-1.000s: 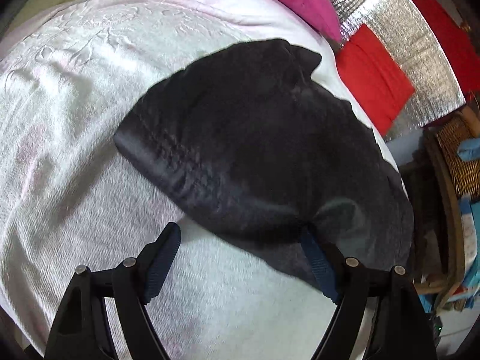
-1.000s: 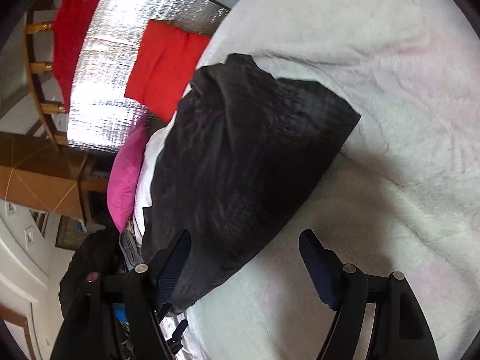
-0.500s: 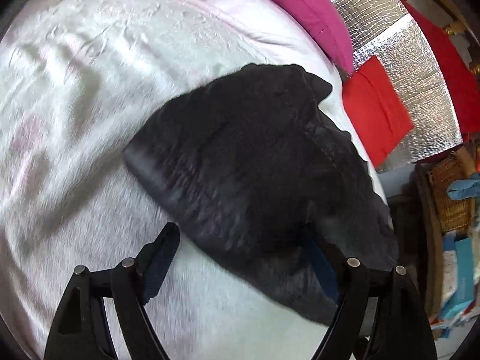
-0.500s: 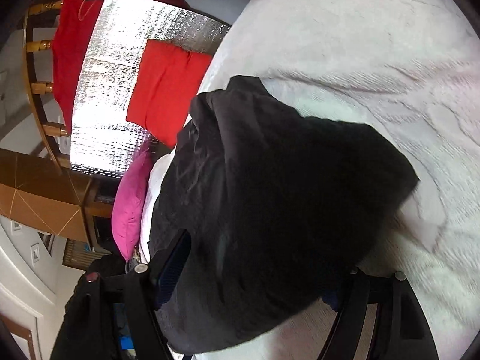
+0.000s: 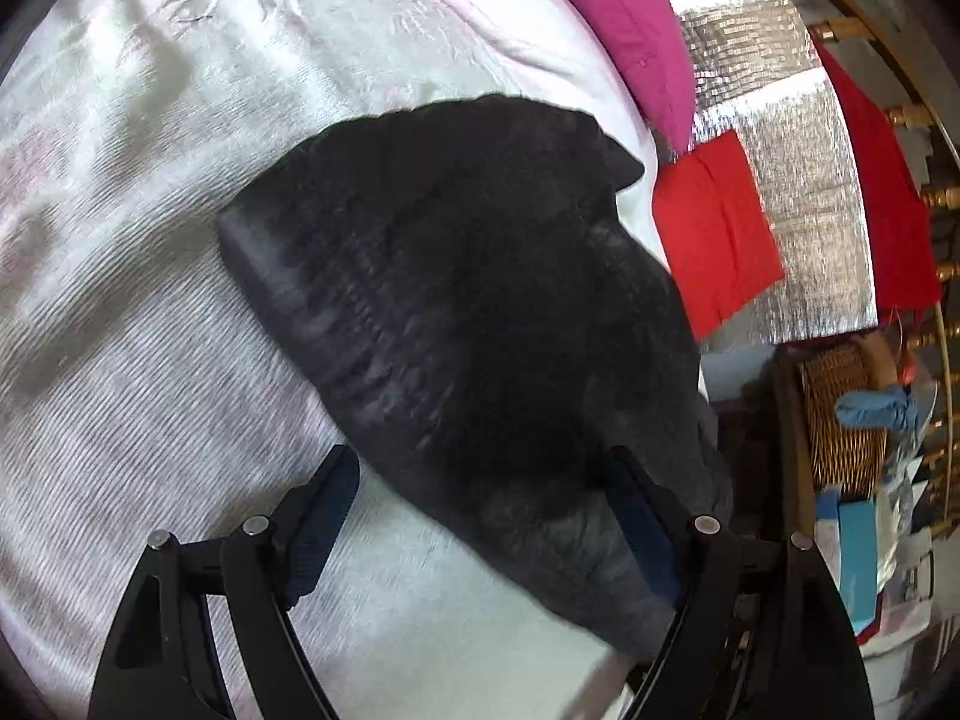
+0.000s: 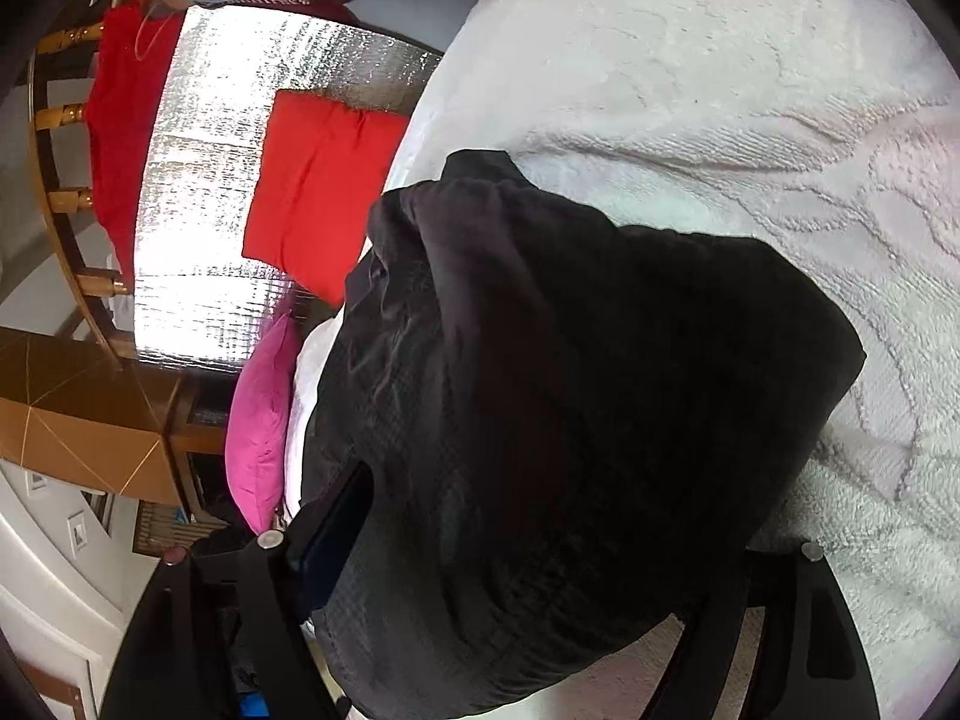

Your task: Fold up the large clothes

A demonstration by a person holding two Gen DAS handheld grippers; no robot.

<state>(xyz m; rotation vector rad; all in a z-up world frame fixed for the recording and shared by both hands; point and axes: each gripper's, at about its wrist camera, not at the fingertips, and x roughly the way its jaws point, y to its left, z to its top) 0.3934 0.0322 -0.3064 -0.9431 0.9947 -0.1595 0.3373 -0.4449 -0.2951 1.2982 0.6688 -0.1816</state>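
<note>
A black garment (image 5: 480,312) lies folded in a rough heap on the white bedspread (image 5: 132,228). My left gripper (image 5: 486,486) is open, with the near edge of the garment between its fingers. In the right wrist view the same garment (image 6: 570,420) fills the middle. My right gripper (image 6: 540,516) is open and straddles the garment; its left finger (image 6: 336,516) shows beside the cloth, and its right finger is hidden under the cloth.
A pink pillow (image 5: 618,18), a red cushion (image 5: 714,228) and a silver foil sheet (image 5: 780,180) lie beyond the bed's edge. A wicker basket (image 5: 840,414) stands at the right. A wooden cabinet (image 6: 78,414) is at the left of the right wrist view.
Both grippers have moved in toward the garment. The right gripper now straddles the cloth, which covers its right finger. The left gripper has shifted so the garment sits further between its fingers.
</note>
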